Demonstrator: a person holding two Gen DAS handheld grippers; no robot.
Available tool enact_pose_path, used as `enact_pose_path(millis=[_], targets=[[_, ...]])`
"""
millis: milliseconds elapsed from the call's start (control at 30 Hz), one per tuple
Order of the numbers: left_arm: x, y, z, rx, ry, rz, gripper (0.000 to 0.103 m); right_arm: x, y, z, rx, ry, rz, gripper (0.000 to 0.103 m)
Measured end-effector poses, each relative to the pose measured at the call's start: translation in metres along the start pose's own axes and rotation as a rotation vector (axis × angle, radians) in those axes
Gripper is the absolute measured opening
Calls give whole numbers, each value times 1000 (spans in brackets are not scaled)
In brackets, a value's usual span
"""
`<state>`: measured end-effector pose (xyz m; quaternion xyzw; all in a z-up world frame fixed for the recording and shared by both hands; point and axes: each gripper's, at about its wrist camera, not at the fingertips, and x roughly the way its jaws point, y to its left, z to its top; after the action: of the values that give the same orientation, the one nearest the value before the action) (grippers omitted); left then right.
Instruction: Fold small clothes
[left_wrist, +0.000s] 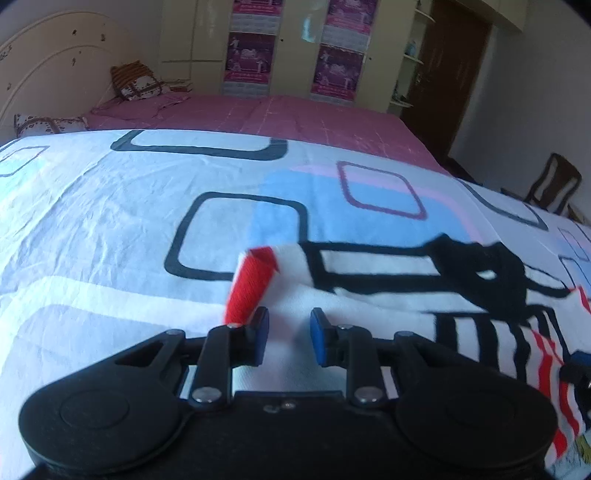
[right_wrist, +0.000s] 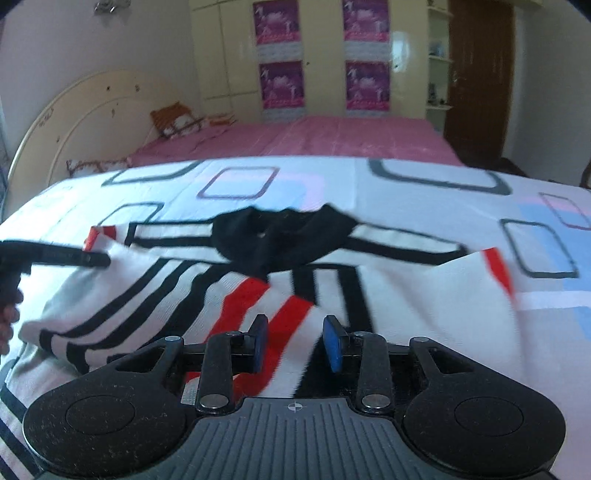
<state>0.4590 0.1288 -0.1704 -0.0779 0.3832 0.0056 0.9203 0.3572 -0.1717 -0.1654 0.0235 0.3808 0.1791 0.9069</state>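
Both claws, left (left_wrist: 287, 334) and right (right_wrist: 295, 341), gape empty over the shirt (right_wrist: 258, 295) on a patterned sheet (left_wrist: 110, 221).

Patterned bed sheet (right_wrist: 424, 206) carries a striped shirt (right_wrist: 184, 288)

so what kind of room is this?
Most likely a home bedroom: a bed with a pink sheet and cream arched headboard, and a cream wardrobe with purple posters along the back wall.

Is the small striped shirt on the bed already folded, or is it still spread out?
Mostly spread: the shirt lies open with its black collar showing and both red-cuffed sleeves out sideways.
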Motion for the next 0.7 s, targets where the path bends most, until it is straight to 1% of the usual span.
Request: enact_pose_path(millis=[100,200,267,333,533,600,633,700], targets=[[3,2,4,-13,-9,19,20,11,3,0,-17,4,-2,34],[8,3,8,-19,-15,31,20,19,4,4,-27,5,-3,34],[12,4,11,-23,-17,38,20,27,4,2,-62,24,-25,34],[14,7,11,-30,-23,37,20,31,-2,0,-75,10,-25,34],[4,3,13,-17,-10,54,19,20,-10,4,-46,11,-43,34],[-4,0,11,-6,-12,60,21,11,-9,7,-34,-11,-31,34],[-8,-1,10,-2,-13,60,24,8,-8,9,-31,-14,-20,34],[-17,-4,8,5,-20,55,25,3,-4,11,-36,-21,-6,34]])
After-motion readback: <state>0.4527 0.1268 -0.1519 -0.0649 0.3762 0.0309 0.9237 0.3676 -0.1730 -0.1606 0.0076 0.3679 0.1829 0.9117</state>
